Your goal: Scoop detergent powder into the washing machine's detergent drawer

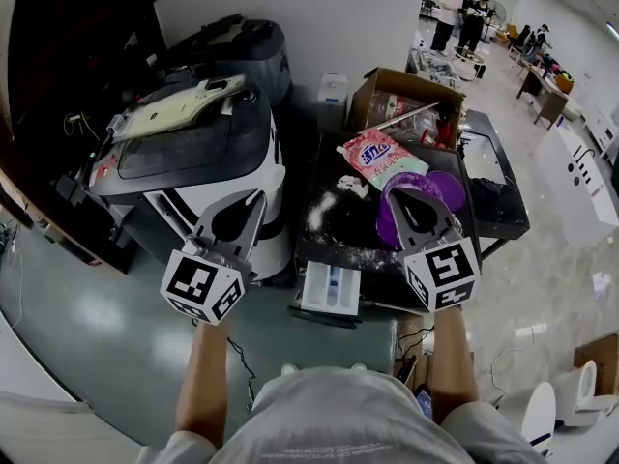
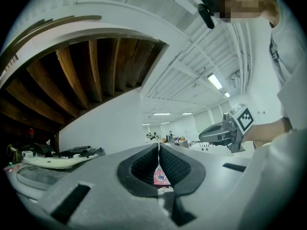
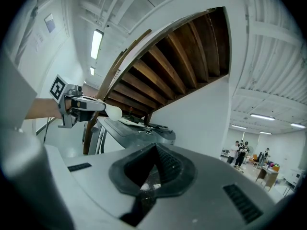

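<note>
Fingers (image 2: 144, 166) on the left gripper (image 2: 159, 147) and right gripper (image 3: 154, 148) are pressing together, probably empty, hovering either side of the drawer (image 1: 331, 288).

Glossy plastic detergent bag (image 1: 380, 155), matt cardboard box (image 1: 385, 83), shiny smooth floor (image 1: 87, 317).

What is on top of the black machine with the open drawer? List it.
On the black top lie a pink detergent bag, spilled white powder and a purple bowl. The right hand-held gripper covers the bowl's inside, so its contents cannot be seen.
</note>
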Action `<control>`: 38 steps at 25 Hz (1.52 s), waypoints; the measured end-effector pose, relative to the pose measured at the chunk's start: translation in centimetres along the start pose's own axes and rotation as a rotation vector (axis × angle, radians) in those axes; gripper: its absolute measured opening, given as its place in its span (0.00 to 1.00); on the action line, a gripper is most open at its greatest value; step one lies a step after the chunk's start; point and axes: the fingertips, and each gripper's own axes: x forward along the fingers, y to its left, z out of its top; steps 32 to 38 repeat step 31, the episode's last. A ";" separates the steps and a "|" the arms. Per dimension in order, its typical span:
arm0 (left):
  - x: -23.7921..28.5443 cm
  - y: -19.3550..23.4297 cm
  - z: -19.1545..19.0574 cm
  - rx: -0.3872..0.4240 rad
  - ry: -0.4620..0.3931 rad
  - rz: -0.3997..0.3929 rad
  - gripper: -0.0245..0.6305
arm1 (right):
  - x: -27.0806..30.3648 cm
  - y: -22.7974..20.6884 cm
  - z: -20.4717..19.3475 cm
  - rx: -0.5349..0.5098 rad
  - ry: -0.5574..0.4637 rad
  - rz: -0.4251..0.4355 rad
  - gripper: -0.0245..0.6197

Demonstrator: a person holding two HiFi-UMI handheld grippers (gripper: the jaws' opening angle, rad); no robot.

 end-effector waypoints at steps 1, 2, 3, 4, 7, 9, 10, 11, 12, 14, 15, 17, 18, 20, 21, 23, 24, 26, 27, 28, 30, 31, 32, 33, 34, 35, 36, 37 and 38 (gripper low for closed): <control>0.0 0.1 -0.1 0.000 0.002 0.002 0.06 | 0.1 0.1 -0.1 0.000 0.005 0.000 0.05; -0.1 0.1 -0.1 -0.001 0.005 0.003 0.06 | 0.1 0.1 -0.2 0.000 0.010 -0.001 0.05; -0.1 0.1 -0.2 -0.002 0.007 0.003 0.06 | 0.1 0.2 -0.3 0.000 0.014 -0.001 0.05; -0.2 0.1 -0.3 -0.002 0.009 0.003 0.06 | 0.2 0.3 -0.3 -0.001 0.017 0.000 0.05; -0.2 0.0 -0.9 -0.001 0.021 -0.001 0.06 | 0.2 0.4 -0.7 0.000 0.024 -0.001 0.05; -0.2 -0.2 -1.2 0.000 0.028 -0.006 0.06 | 0.1 0.5 -0.9 0.002 0.028 -0.003 0.05; -0.1 -0.3 -1.2 0.000 0.030 -0.009 0.06 | 0.1 0.4 -1.0 0.004 0.029 -0.004 0.05; -0.1 -0.3 -1.3 -0.002 0.031 -0.011 0.06 | 0.1 0.4 -1.0 0.005 0.031 -0.005 0.05; -0.1 -0.4 -1.3 -0.004 0.031 -0.012 0.06 | 0.0 0.4 -1.1 0.006 0.032 -0.005 0.05; -0.1 -0.4 -1.4 -0.007 0.034 -0.015 0.06 | 0.0 0.4 -1.2 0.008 0.035 -0.005 0.05; -0.1 -0.5 -1.5 -0.008 0.035 -0.016 0.06 | 0.0 0.4 -1.3 0.009 0.037 -0.005 0.05; -0.2 -0.5 -1.6 -0.009 0.037 -0.017 0.06 | 0.1 0.6 -1.4 0.014 0.039 -0.002 0.05; -0.2 -0.6 -1.7 -0.010 0.038 -0.017 0.06 | 0.1 0.7 -1.5 0.016 0.040 -0.001 0.05; -0.3 -0.7 -1.8 -0.012 0.040 -0.019 0.06 | 0.1 0.9 -1.6 0.021 0.042 0.003 0.05; -0.4 -0.7 -1.9 -0.014 0.041 -0.020 0.06 | 0.1 1.0 -1.7 0.022 0.043 0.006 0.05; -0.5 -0.8 -2.1 -0.016 0.044 -0.021 0.06 | 0.1 1.3 -1.8 0.023 0.045 0.013 0.05; -0.6 -0.8 -2.1 -0.017 0.045 -0.021 0.06 | 0.1 1.4 -1.8 0.025 0.045 0.014 0.05; -0.7 -0.8 -2.3 -0.017 0.049 -0.020 0.06 | 0.2 1.5 -1.9 0.029 0.048 0.016 0.05; -0.7 -0.7 -2.4 -0.018 0.050 -0.018 0.06 | 0.3 1.5 -2.0 0.030 0.050 0.018 0.05; -0.8 -0.6 -2.4 -0.019 0.052 -0.016 0.06 | 0.3 1.6 -2.1 0.032 0.052 0.019 0.05; -0.9 -0.5 -2.5 -0.021 0.052 -0.012 0.06 | 0.3 1.7 -2.3 0.034 0.056 0.021 0.05; -0.9 -0.4 -2.5 -0.022 0.052 -0.011 0.06 | 0.3 1.8 -2.4 0.035 0.058 0.022 0.05; -0.9 -0.4 -2.5 -0.022 0.052 -0.011 0.06 | 0.3 1.8 -2.4 0.035 0.058 0.022 0.05; -0.9 -0.4 -2.5 -0.022 0.052 -0.011 0.06 | 0.3 1.8 -2.4 0.035 0.058 0.022 0.05; -0.9 -0.4 -2.5 -0.022 0.052 -0.011 0.06 | 0.3 1.8 -2.4 0.035 0.058 0.022 0.05; -0.9 -0.4 -2.5 -0.022 0.052 -0.011 0.06 | 0.3 1.8 -2.4 0.035 0.058 0.022 0.05; -0.9 -0.4 -2.5 -0.022 0.052 -0.011 0.06 | 0.3 1.8 -2.4 0.035 0.058 0.022 0.05; -0.9 -0.4 -2.5 -0.022 0.052 -0.011 0.06 | 0.3 1.8 -2.4 0.035 0.058 0.022 0.05; -0.9 -0.4 -2.5 -0.022 0.052 -0.011 0.06 | 0.3 1.8 -2.4 0.035 0.058 0.022 0.05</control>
